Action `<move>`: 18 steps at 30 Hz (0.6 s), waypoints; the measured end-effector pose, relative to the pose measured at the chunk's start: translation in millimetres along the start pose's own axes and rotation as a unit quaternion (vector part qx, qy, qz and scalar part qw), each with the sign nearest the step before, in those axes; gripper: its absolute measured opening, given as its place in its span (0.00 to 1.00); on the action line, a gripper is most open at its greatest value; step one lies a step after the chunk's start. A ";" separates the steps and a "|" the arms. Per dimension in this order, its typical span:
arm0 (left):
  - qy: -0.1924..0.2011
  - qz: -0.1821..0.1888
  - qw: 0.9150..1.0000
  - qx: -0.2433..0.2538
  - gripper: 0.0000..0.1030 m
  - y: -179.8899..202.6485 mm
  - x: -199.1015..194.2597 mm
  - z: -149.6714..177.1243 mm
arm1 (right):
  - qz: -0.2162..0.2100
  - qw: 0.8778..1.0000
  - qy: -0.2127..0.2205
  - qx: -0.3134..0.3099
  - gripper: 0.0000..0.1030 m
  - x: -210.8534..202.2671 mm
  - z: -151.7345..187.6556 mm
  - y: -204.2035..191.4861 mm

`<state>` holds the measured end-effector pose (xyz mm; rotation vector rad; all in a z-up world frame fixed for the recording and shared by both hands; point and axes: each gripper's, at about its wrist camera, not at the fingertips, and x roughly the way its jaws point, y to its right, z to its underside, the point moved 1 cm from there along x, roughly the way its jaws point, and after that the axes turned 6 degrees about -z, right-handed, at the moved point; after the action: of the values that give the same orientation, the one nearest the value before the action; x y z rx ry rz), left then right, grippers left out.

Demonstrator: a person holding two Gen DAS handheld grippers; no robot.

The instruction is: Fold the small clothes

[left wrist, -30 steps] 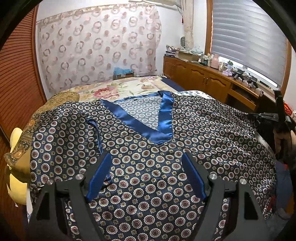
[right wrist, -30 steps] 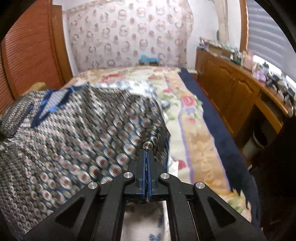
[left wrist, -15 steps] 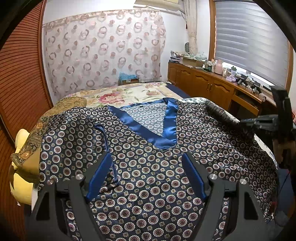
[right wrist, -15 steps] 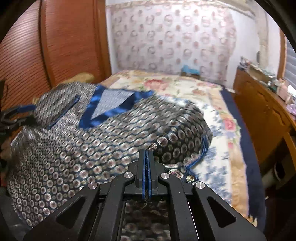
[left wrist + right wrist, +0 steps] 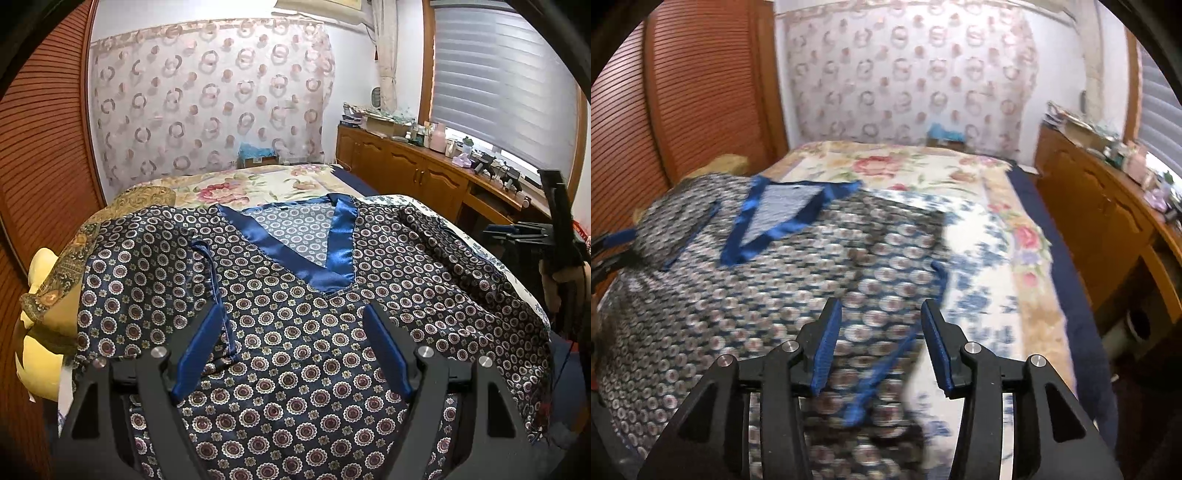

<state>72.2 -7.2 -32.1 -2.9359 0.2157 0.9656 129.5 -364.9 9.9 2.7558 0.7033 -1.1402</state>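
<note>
Fingers of both grippers stand apart, holding nothing, over a patterned top on the bed.

Left gripper (image 5: 291, 343) hangs above the navy medallion-print top (image 5: 303, 332), spread front-up with its blue V-neck (image 5: 317, 254) toward the bed's (image 5: 1008, 206) far end; right gripper (image 5: 881, 343) hovers over the top's right edge, nearer the wooden cabinets (image 5: 1108, 206).

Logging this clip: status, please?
Both grippers' jaws open, empty: left, right. Patterned top spread on bed, unfolded. Nothing in the way.
</note>
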 end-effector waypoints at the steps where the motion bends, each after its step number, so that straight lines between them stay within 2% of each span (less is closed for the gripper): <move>1: -0.001 0.000 1.000 0.000 0.76 0.6 0.4 0.5 | 0.007 1.000 -0.008 0.010 0.44 3.6 0.4 8.2; 3: -0.001 0.002 1.000 -0.001 0.76 1.0 0.9 1.5 | 0.016 0.999 -0.024 0.028 0.44 13.1 4.2 22.6; 10: -0.005 0.002 1.000 -0.001 0.76 1.4 3.3 4.0 | -0.031 0.995 -0.057 0.073 0.43 43.7 15.8 41.6; 13: -0.006 0.001 1.000 -0.003 0.76 -0.2 3.2 4.6 | -0.041 0.995 -0.060 0.069 0.23 51.5 11.5 38.2; 14: -0.006 0.001 1.000 -0.003 0.76 -0.6 3.0 5.0 | -0.040 0.995 -0.061 0.063 0.11 53.3 9.4 36.5; 15: -0.006 0.000 1.000 -0.003 0.76 -1.2 2.6 5.3 | -0.037 0.996 -0.060 0.055 0.05 54.0 6.7 34.1; 18: -0.006 -0.003 1.000 -0.005 0.76 -3.6 1.3 6.3 | -0.016 0.999 -0.042 0.018 0.02 49.6 -4.2 22.1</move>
<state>70.1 -3.3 -37.9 -2.9367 0.2029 0.9849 172.7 -364.6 -23.3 2.7169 0.7274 -1.2792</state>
